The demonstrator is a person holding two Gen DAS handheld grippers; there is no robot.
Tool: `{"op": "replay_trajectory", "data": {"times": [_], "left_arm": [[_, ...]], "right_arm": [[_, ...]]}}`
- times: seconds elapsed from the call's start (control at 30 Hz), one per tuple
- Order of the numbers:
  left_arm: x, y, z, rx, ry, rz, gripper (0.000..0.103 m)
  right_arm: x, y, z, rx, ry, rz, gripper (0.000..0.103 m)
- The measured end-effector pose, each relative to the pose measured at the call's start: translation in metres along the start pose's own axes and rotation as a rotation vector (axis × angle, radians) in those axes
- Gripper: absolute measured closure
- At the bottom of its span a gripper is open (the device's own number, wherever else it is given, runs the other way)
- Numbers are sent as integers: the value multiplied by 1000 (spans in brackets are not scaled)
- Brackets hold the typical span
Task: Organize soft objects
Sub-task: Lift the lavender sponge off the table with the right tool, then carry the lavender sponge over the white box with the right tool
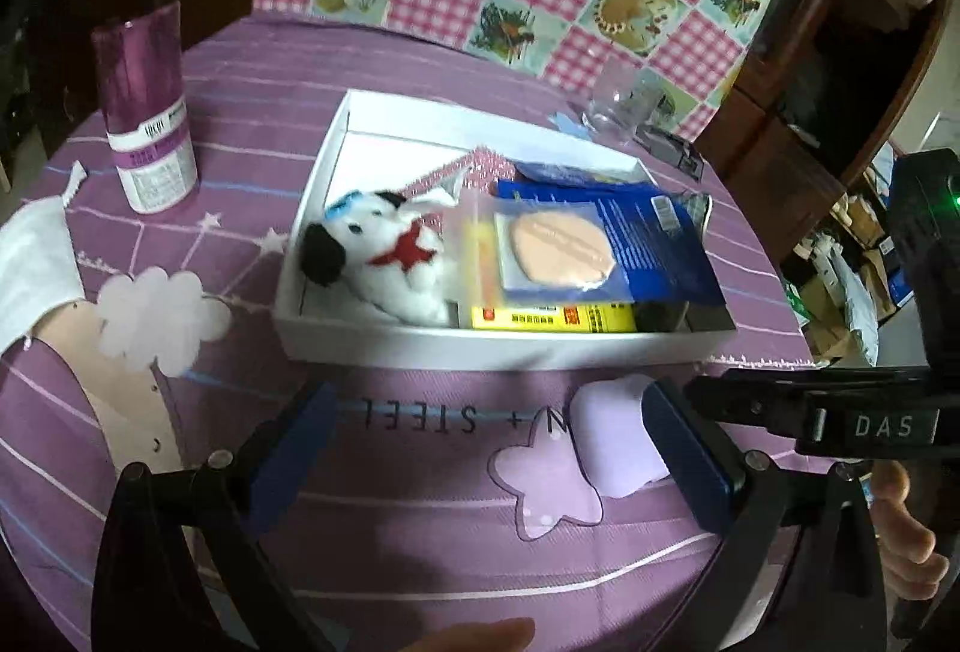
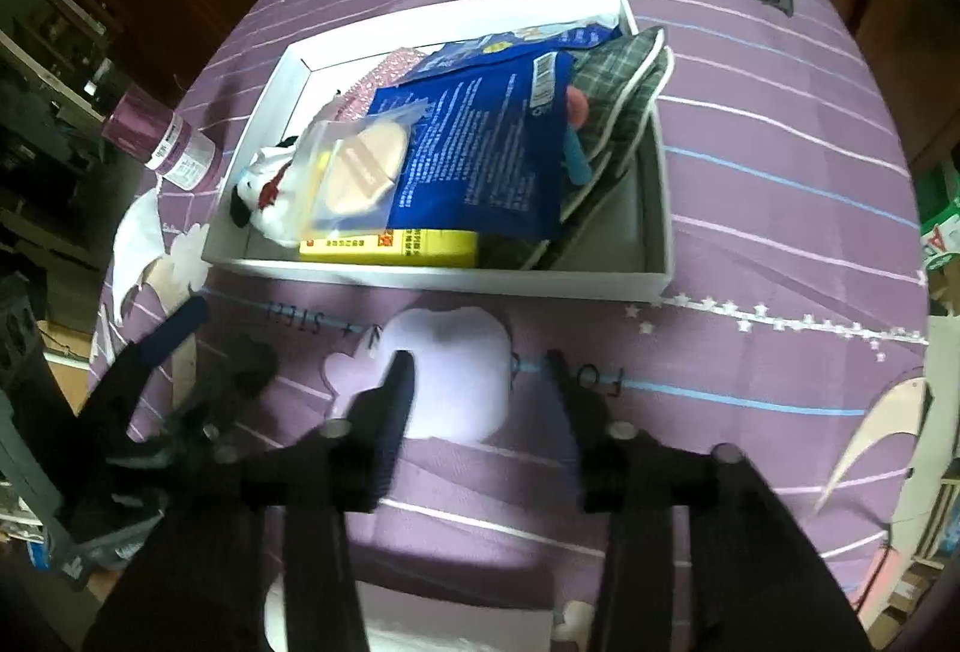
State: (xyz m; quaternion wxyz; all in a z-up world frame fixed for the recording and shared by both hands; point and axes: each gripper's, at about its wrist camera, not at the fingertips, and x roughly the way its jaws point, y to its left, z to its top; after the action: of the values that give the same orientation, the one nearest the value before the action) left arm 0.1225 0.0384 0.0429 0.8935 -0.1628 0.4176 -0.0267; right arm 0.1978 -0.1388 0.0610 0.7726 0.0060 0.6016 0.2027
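One pale lilac squashy foam pad (image 2: 456, 370) lies on the purple-clothed bench (image 2: 750, 208), just before the white cardboard tray (image 2: 444, 280). It looks light and compressible; pinch its opposite edges gently. Right gripper (image 2: 480, 370) fingers stand half-apart, holding nothing; left gripper (image 1: 486, 442) gapes wide, empty.

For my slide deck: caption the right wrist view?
Open right claw over a pale lilac sponge before a white box of soft items.

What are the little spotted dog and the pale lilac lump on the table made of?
The white-and-black dog toy looks like fuzzy plush fabric, with a red cloth scarf. The pale lilac lump seems smooth, matte and rounded, possibly foam or soft silicone; blur leaves that uncertain.
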Motion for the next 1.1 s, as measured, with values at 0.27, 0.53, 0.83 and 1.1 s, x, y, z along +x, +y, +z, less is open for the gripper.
{"op": "replay_trajectory", "data": {"times": [0.27,0.53,0.83,1.1], "left_arm": [[7,9,-2,-27,12,103,0],[5,13,0,-4,-10,186,1],[-7,33,11,-67,-33,181,0],[-14,38,14,-73,-58,213,0]], "right_arm": [[36,4,-1,22,87,-20,55],[34,13,-4,-6,60,-31,51],[46,21,-6,-34,76,-13,23],[58,51,-18,-193,55,-214,37]]}}
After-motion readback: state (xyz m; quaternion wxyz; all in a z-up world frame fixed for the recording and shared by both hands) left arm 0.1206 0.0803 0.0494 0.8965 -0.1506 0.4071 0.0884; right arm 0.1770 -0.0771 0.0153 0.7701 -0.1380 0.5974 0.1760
